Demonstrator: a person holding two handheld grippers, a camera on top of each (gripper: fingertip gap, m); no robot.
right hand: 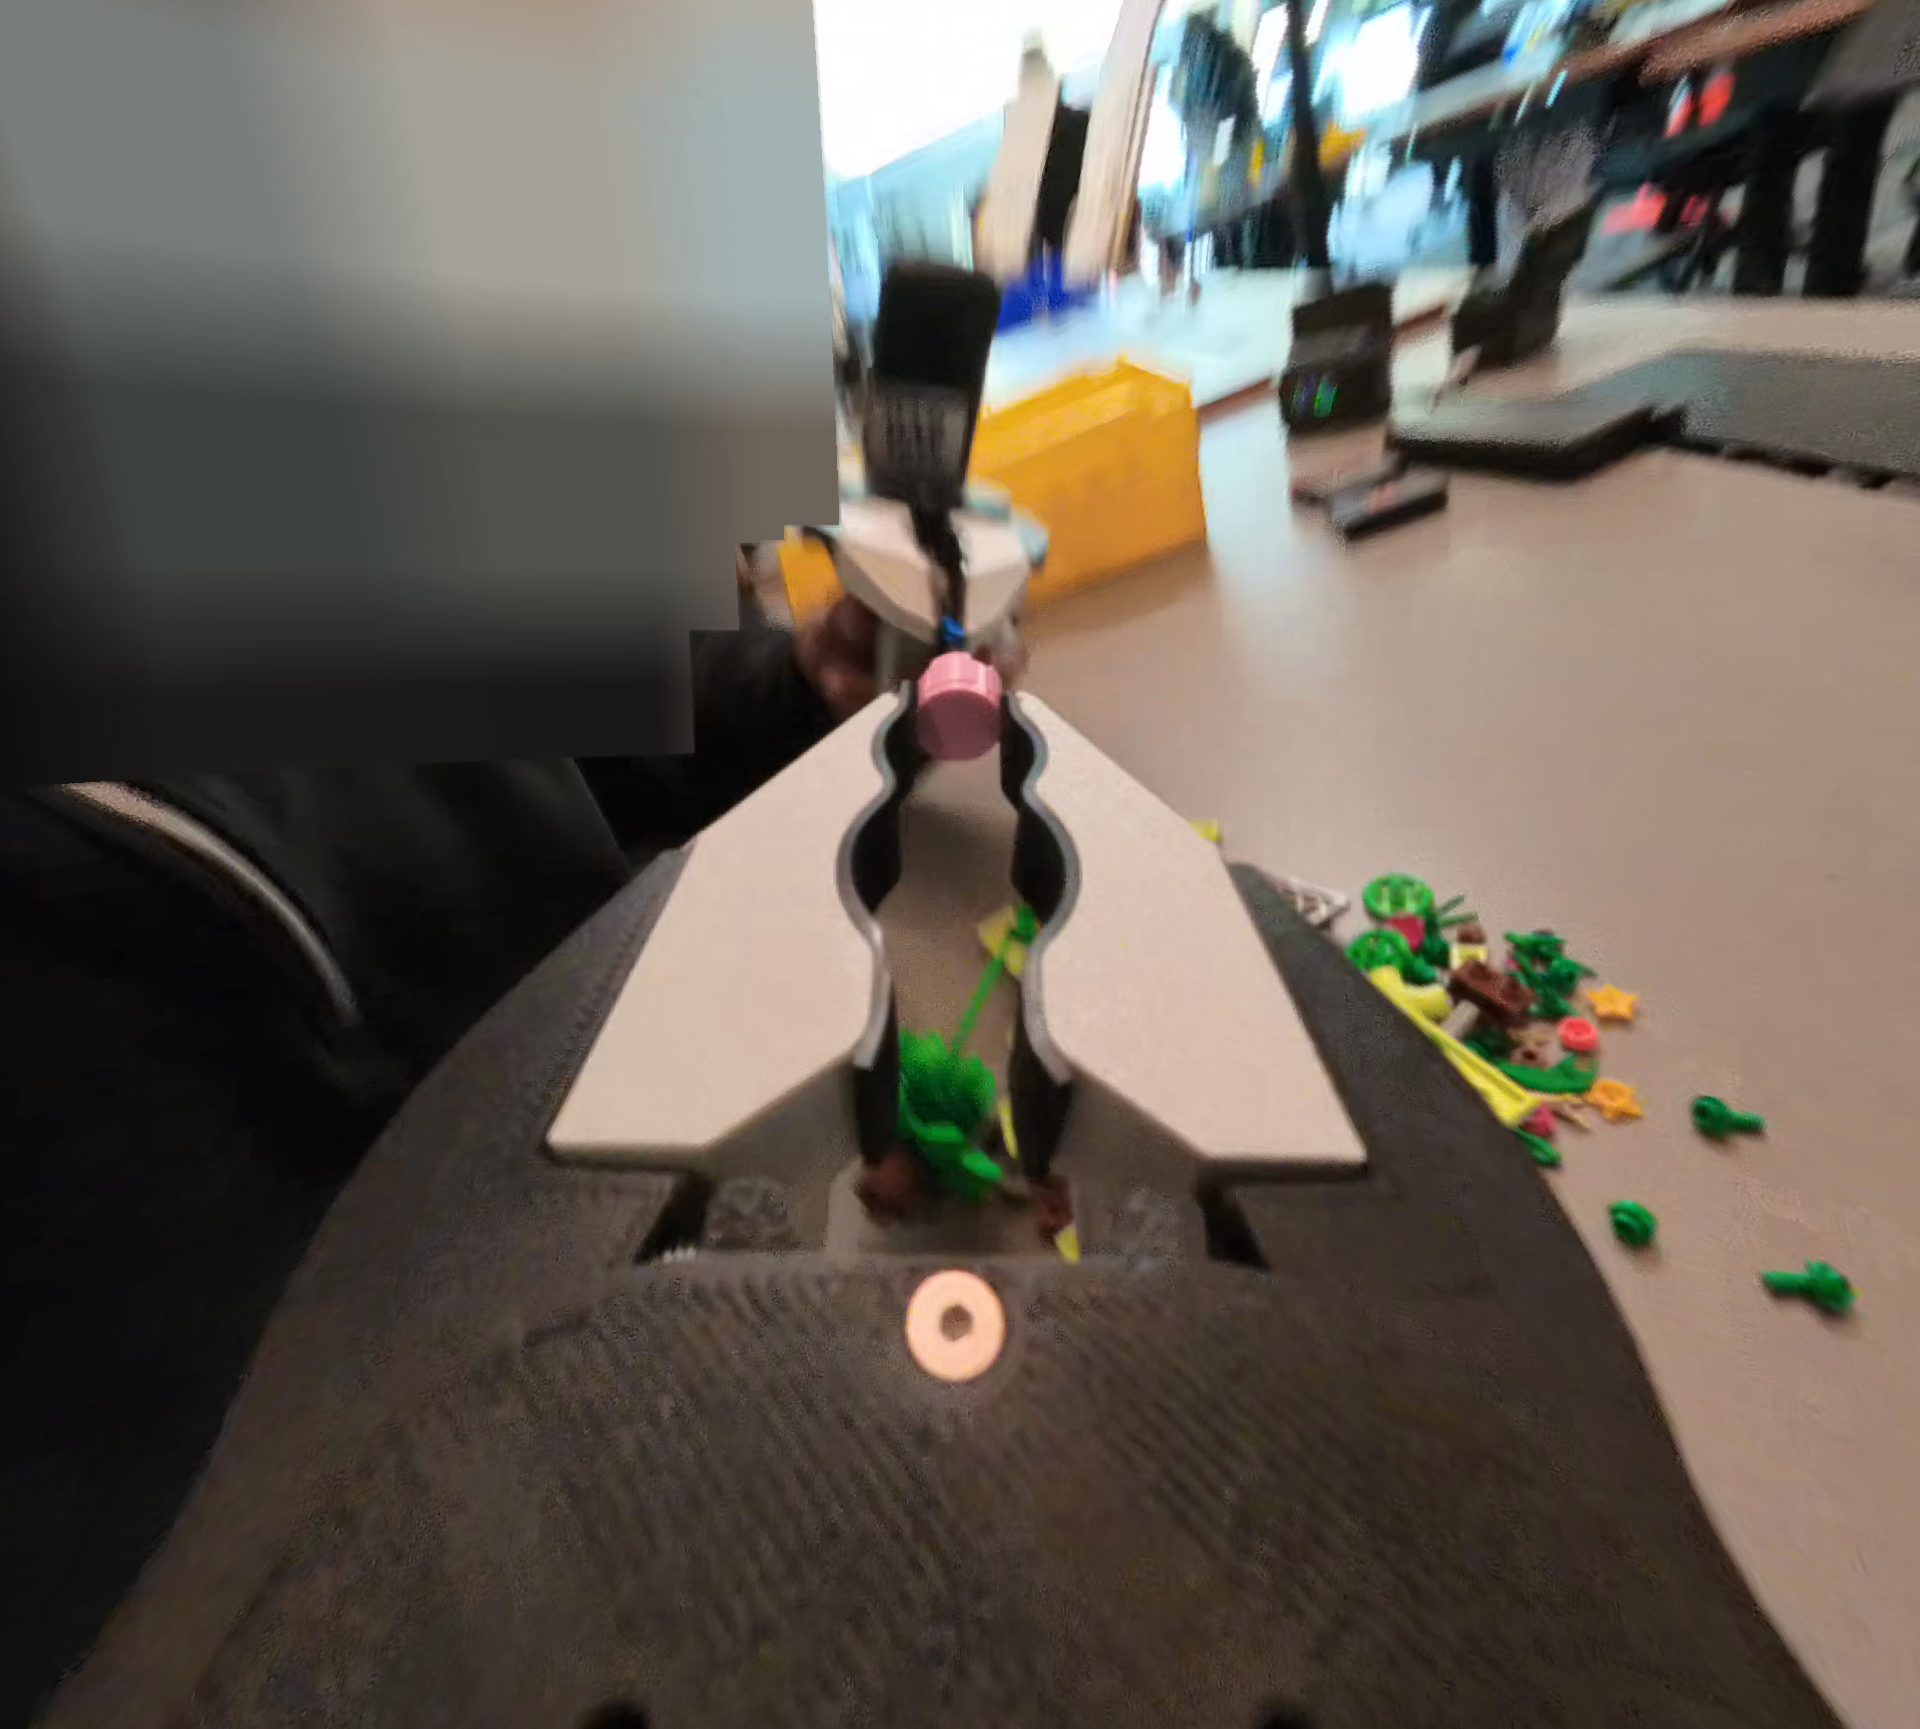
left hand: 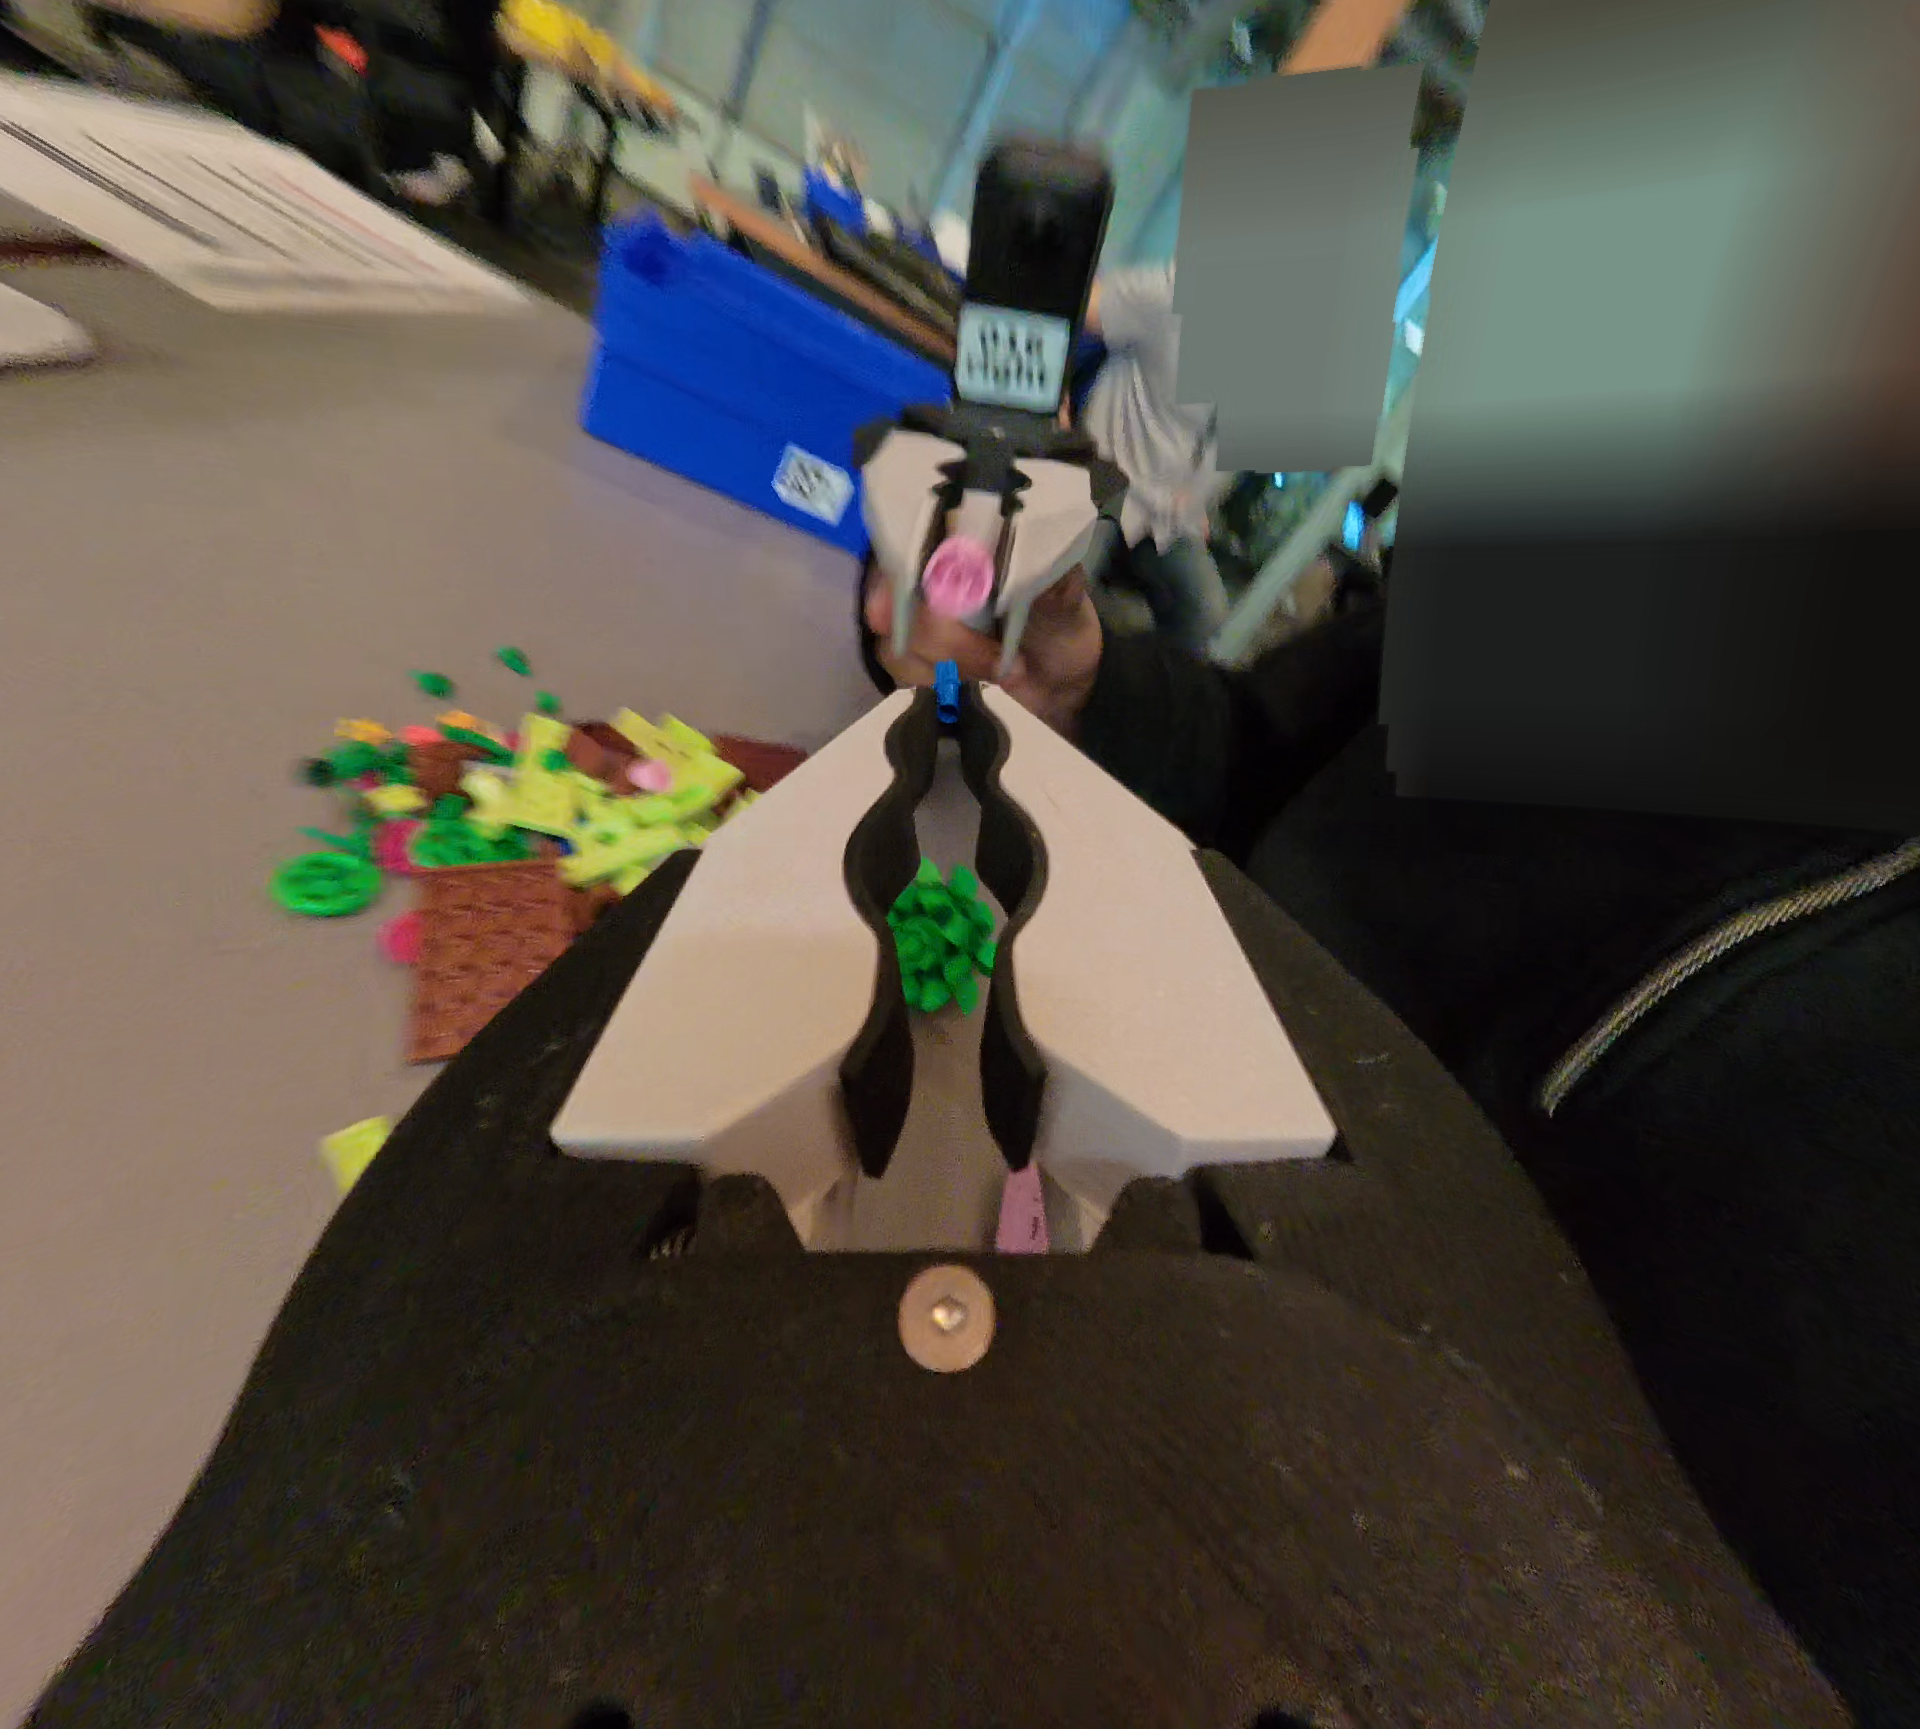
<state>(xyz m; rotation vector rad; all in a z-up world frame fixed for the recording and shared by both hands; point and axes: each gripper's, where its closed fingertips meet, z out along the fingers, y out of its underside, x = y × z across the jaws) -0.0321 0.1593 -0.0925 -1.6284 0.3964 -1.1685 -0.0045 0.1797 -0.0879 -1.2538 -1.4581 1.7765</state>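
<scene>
Right up close, the black body of the left gripper fills the bottom of its own view, its grey fingers running forward. The jaws are drawn in almost to meeting, and at the very tips they pinch a small blue piece. Facing it, held up off the grey table, comes the right gripper. Its jaws are narrowed too, clamped on a round pink piece, flat end toward the other tool. The two are nose to nose, blue piece just beside pink. Whether they touch cannot be told through the blur.

Down below, seen through the gap between the left fingers, sits a green leafy piece. Off to the side on the table lies a loose heap of small parts in green, yellow and brown, a few green bits strayed apart. A blue bin and a yellow bin stand farther back.
</scene>
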